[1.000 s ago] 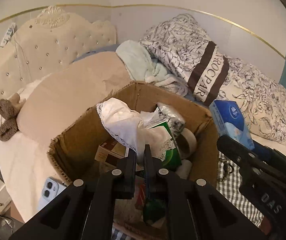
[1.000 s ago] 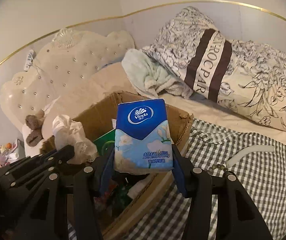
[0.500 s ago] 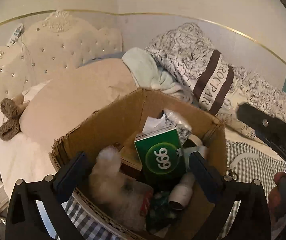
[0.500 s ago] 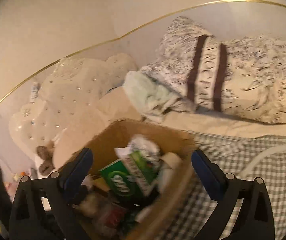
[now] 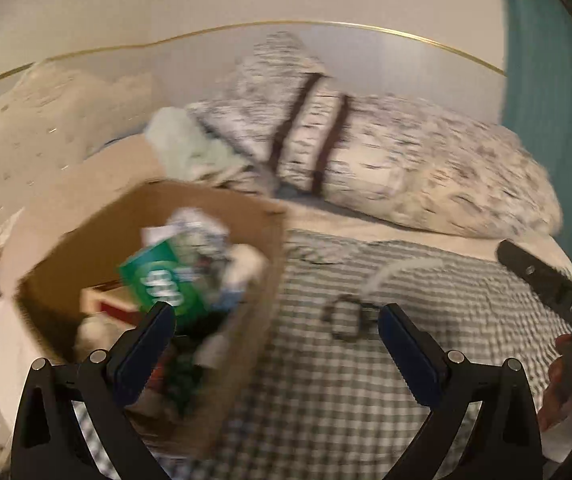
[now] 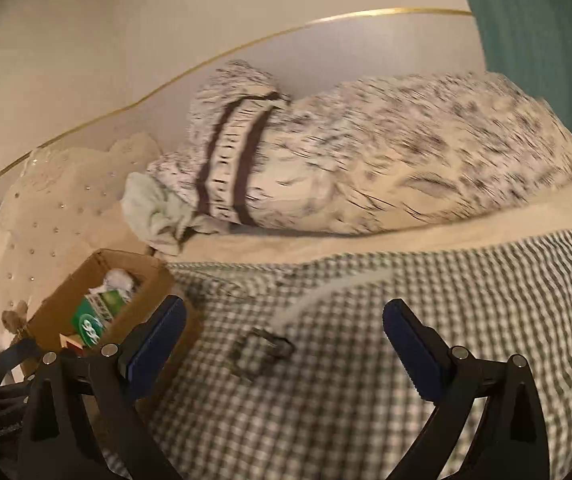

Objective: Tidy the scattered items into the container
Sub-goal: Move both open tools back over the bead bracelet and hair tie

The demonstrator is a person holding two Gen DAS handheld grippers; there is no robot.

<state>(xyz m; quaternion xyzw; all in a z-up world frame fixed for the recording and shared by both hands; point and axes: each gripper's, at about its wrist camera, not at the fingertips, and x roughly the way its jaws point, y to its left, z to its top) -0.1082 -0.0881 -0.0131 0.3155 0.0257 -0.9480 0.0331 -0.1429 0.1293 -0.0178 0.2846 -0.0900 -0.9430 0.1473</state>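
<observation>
Left gripper (image 5: 273, 320): fingers spread wide, nothing between them, hovering over right rim of brown cardboard box (image 5: 97, 236) on bed. Left view alone looks into box: green packet with white print (image 5: 157, 280), crumpled white paper, red-and-cream carton; contents blurred.

Right gripper (image 6: 283, 320): fingers spread, empty, over grey-white checked blanket (image 6: 366, 400). Right view puts box (image 6: 65, 304) far left and shows more of floral pillow with brown stripes (image 6: 366, 160).

Small dark metal ring object (image 5: 346, 320) (image 6: 261, 350) lies on blanket beside box, outside it; both views blurred.
</observation>
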